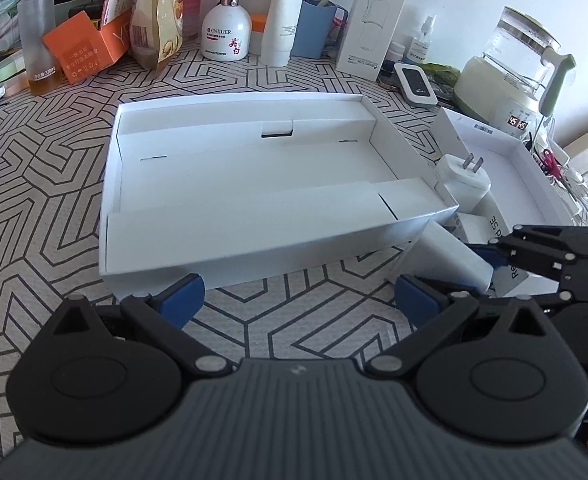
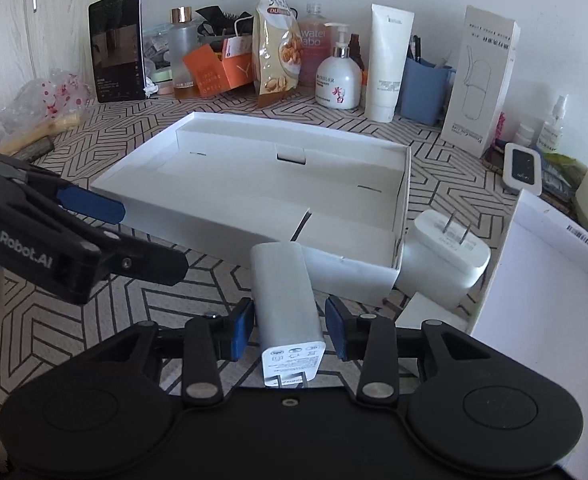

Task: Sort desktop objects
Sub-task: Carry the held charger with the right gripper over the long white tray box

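Observation:
A wide white cardboard box (image 1: 198,240) lies open on the patterned table, its inside bare; it also shows in the right wrist view (image 2: 154,192). My right gripper (image 2: 290,328) has its blue pads on either side of a long white charger (image 2: 284,296) lying on the table, with a small gap on the right side. That charger also shows in the left wrist view (image 1: 442,256). A second white charger (image 1: 464,180) with prongs up leans at the box's right corner (image 2: 446,260). My left gripper (image 1: 298,296) is open and empty in front of the box.
A white box lid (image 2: 542,280) lies at the right. Bottles, a snack bag (image 1: 158,12), an orange carton (image 1: 86,48), a tall white package (image 1: 378,20) and a kettle (image 1: 522,60) line the back. A tablet (image 2: 116,44) stands at the back left.

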